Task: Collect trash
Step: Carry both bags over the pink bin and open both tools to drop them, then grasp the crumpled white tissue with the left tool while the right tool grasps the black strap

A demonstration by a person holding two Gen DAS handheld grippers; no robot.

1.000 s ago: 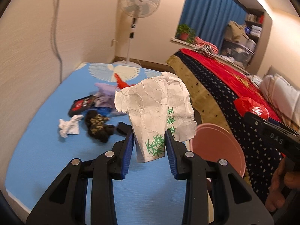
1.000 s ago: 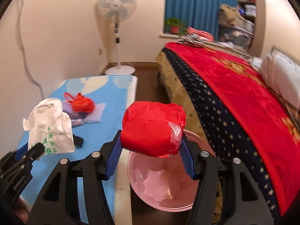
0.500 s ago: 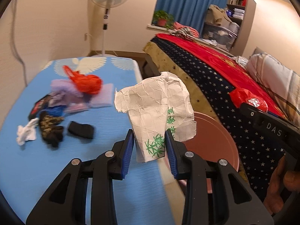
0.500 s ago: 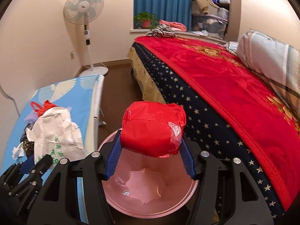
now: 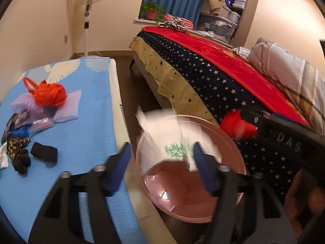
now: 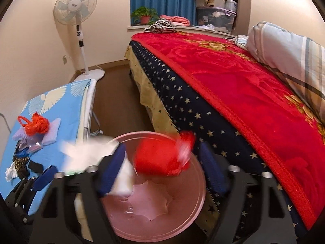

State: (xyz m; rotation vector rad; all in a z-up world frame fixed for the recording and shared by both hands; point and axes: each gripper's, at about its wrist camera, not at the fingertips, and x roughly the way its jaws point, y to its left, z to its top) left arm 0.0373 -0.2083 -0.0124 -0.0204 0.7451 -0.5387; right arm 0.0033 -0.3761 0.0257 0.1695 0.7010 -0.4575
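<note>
My left gripper (image 5: 162, 162) is open above the pink bin (image 5: 229, 142). The crumpled white paper bag with green print (image 5: 172, 138) is blurred, loose between the jaws, dropping toward the bin. My right gripper (image 6: 162, 162) is open too, over the same pink bin (image 6: 162, 213). The red wrapper (image 6: 160, 158) is blurred and falling between its jaws. The white bag shows at the left in the right wrist view (image 6: 89, 152).
The blue-covered table (image 5: 81, 122) holds an orange plastic bag (image 5: 50, 94), purple foam, black scraps and white tissue. The bed with the red blanket (image 6: 233, 81) stands right of the bin. A standing fan (image 6: 77, 16) is by the far wall.
Both grippers moved over the pink bin and opened. The white paper bag and the red wrapper left the jaws and are falling.
</note>
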